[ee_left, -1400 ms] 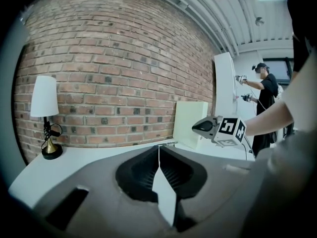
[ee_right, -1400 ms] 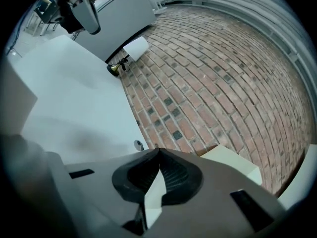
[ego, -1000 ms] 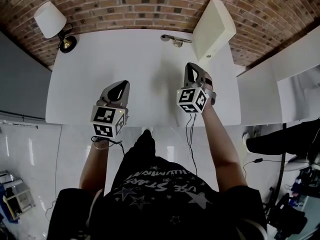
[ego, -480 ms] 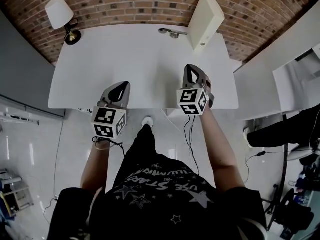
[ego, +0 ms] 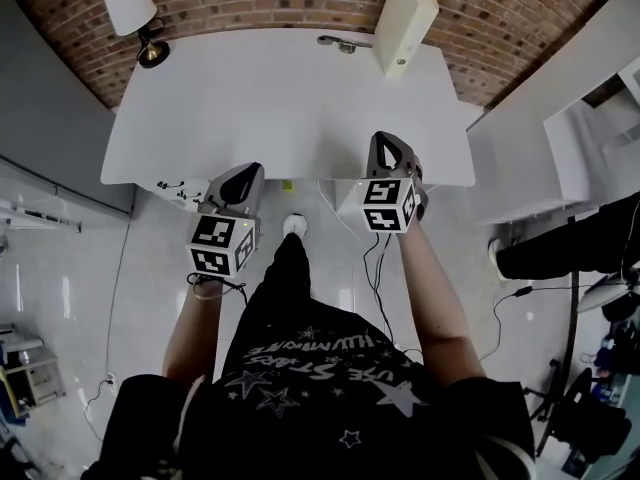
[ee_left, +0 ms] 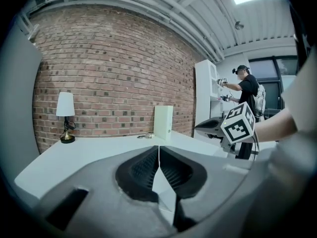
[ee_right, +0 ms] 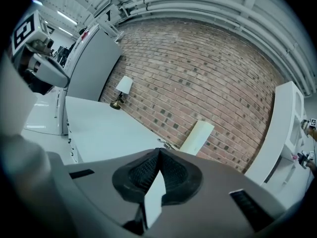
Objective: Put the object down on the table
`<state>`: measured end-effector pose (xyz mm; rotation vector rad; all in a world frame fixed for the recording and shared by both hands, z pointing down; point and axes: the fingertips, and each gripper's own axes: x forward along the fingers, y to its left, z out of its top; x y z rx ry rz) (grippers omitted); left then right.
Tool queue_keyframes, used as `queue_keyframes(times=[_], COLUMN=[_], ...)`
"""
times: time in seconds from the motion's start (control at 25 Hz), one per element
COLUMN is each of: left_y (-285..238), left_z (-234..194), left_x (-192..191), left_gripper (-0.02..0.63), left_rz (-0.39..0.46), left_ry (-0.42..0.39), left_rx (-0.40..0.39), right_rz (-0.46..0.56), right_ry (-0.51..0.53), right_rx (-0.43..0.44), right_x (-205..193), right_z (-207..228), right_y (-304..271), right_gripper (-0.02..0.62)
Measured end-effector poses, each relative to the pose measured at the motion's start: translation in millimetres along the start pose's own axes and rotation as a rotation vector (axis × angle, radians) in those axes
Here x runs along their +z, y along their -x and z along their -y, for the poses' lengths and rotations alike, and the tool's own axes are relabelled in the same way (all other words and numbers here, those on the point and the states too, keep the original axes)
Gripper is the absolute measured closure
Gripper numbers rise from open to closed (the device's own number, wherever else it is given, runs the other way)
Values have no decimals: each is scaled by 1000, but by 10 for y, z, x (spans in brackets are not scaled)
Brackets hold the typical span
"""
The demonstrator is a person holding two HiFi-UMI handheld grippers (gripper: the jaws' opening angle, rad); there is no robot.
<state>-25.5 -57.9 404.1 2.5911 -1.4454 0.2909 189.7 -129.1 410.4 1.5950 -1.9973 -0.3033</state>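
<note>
White table [ego: 280,98] sits farther off than a second ago: the person is backing away. Left tongs [ego: 240,178] and right tongs [ego: 386,148] are both pressed together, empty. Small metal object [ego: 340,43] lies at the table's far edge beside white box [ego: 402,8], so placing looks done.

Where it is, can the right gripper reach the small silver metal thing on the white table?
Probably not. The right gripper hangs at the near edge of the white table; the small silver metal thing lies at the far edge by the cream box. Nothing stands between.
</note>
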Motion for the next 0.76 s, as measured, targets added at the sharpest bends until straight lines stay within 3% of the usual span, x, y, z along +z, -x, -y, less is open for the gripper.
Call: queue_keyframes(times=[0.76], left_y=[548], left_z=[417], left_x=[-275], left_gripper=[584], left_rz=[-32], left_ry=[3], left_rx=[23], right_rz=[-15], right_ry=[-117], right_rx=[70], right_x=[-284], right_z=[-357], right_y=[648], right_gripper=[594])
